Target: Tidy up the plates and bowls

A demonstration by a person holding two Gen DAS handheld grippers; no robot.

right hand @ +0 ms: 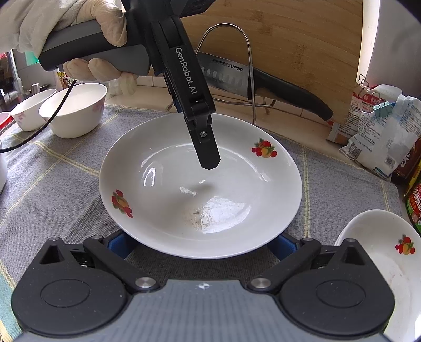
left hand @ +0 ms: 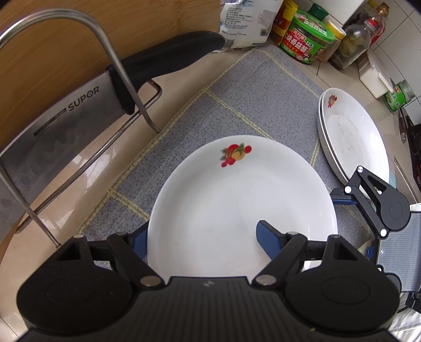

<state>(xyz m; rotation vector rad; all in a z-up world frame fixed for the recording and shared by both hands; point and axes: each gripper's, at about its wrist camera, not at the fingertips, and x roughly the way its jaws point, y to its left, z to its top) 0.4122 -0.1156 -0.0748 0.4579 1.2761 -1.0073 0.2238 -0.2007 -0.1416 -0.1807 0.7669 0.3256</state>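
Note:
A white plate with fruit decals (left hand: 236, 200) (right hand: 200, 189) lies on the grey checked mat (left hand: 250, 92). My left gripper (left hand: 204, 242) points down over its far rim, jaws apart. One finger (right hand: 208, 152) hovers above the plate's inside without touching; the other is outside the rim, partly hidden. My right gripper (right hand: 201, 244) is wide open at the near rim, with both blue fingers (right hand: 118, 243) slipped under the plate's edge and their tips hidden. A stack of two matching plates (left hand: 352, 136) (right hand: 381, 265) lies to the right.
Two white bowls (right hand: 76, 110) stand at the mat's left end. A wire rack holding a cleaver (left hand: 52, 126) (right hand: 229, 76) leans by a wooden cutting board (right hand: 302, 52) behind the plate. Jars and bags (left hand: 307, 39) crowd the far right. A gloved hand (right hand: 79, 23) holds the left gripper.

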